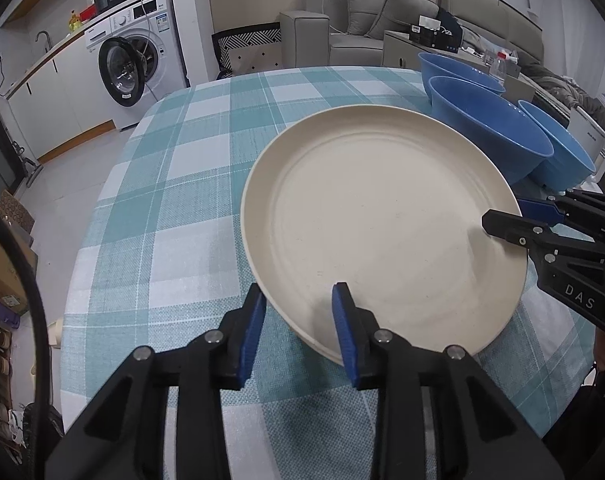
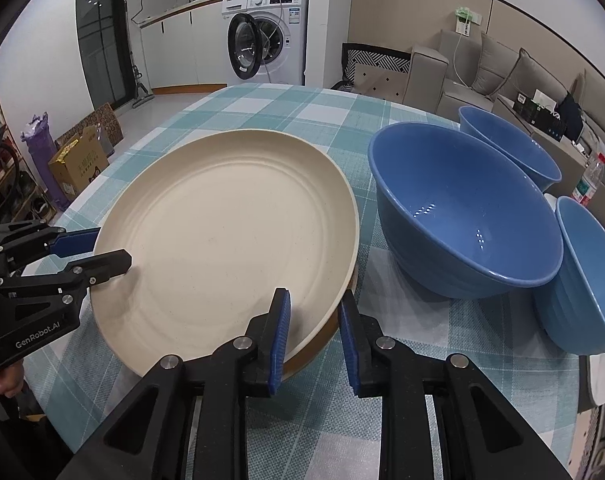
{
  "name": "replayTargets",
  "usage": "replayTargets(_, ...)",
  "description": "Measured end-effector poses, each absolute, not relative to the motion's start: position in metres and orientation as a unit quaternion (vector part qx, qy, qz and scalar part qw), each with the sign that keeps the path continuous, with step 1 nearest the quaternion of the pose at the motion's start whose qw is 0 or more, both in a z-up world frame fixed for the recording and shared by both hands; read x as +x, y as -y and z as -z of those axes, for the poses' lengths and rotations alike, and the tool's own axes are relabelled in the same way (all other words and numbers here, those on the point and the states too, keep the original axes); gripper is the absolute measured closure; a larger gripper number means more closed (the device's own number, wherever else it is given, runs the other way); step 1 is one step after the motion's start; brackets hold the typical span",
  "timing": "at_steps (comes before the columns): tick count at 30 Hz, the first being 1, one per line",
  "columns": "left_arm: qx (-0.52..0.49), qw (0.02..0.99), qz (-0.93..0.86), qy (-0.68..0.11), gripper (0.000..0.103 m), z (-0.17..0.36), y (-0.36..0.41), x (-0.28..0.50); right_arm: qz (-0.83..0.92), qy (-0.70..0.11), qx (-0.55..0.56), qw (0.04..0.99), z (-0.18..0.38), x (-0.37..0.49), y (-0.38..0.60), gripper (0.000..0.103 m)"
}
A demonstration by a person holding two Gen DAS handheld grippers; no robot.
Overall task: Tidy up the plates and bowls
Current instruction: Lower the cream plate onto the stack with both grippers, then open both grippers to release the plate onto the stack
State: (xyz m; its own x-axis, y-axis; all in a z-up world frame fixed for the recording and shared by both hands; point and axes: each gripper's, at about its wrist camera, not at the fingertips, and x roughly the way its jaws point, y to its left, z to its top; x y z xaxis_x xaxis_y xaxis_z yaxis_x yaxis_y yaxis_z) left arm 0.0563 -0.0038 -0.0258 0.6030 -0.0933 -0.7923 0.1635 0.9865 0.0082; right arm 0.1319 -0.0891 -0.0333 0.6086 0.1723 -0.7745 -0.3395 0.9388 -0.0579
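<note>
A large cream plate (image 1: pixel 382 220) (image 2: pixel 222 232) lies on the checked tablecloth (image 1: pixel 182 200), with the brownish rim of a second plate (image 2: pixel 322 340) showing under its near edge. My left gripper (image 1: pixel 300 316) (image 2: pixel 98 250) straddles the plate's rim, and its blue pads stand apart from it, open. My right gripper (image 2: pixel 314 324) (image 1: pixel 514 218) holds the opposite rim, with one pad over the plate's inside and the other against the outer edge. Three blue bowls stand to the right: a big one (image 2: pixel 462 208), one behind it (image 2: pixel 510 144) and one at the far right (image 2: pixel 586 272).
The bowls (image 1: pixel 490 128) crowd the table's right side, close to the plate. Bare cloth stretches left and beyond the plate to the table's far edge (image 1: pixel 302 70). Off the table are a washing machine (image 2: pixel 266 48), a grey sofa (image 2: pixel 482 76) and cardboard boxes (image 2: pixel 78 164) on the floor.
</note>
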Motion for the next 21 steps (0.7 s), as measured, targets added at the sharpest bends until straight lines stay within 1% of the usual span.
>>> replayTargets(4, 0.04, 0.893, 0.075, -0.441, 0.067, 0.0254, 0.0035, 0.0553, -0.143, -0.418, -0.106, 0.891, 0.0335, 0.1308, 0.0884, 0.078)
replayTargets(8, 0.042, 0.891, 0.076, -0.445, 0.067, 0.0266, 0.004, 0.0559, -0.144, -0.419, -0.105, 0.89, 0.0336, 0.1299, 0.0882, 0.076)
replayTargets(11, 0.039, 0.892, 0.079, -0.444, 0.065, 0.0261, 0.0034, 0.056, -0.142, -0.42, -0.11, 0.89, 0.0349, 0.1296, 0.0881, 0.071)
replayTargets(16, 0.043, 0.892, 0.083, -0.443, 0.064, 0.0261, 0.0048, 0.0558, -0.137, -0.423, -0.109, 0.889, 0.0378, 0.1297, 0.0913, 0.07)
replayTargets(20, 0.042, 0.891, 0.084, -0.445, 0.061, 0.027, 0.0055, 0.0567, -0.139, -0.422, -0.104, 0.89, 0.0359, 0.1294, 0.0943, 0.069)
replayTargets(21, 0.04, 0.891, 0.085, -0.445, 0.06, 0.027, 0.0055, 0.0566, -0.141, -0.421, -0.103, 0.89, 0.0355, 0.1297, 0.0947, 0.066)
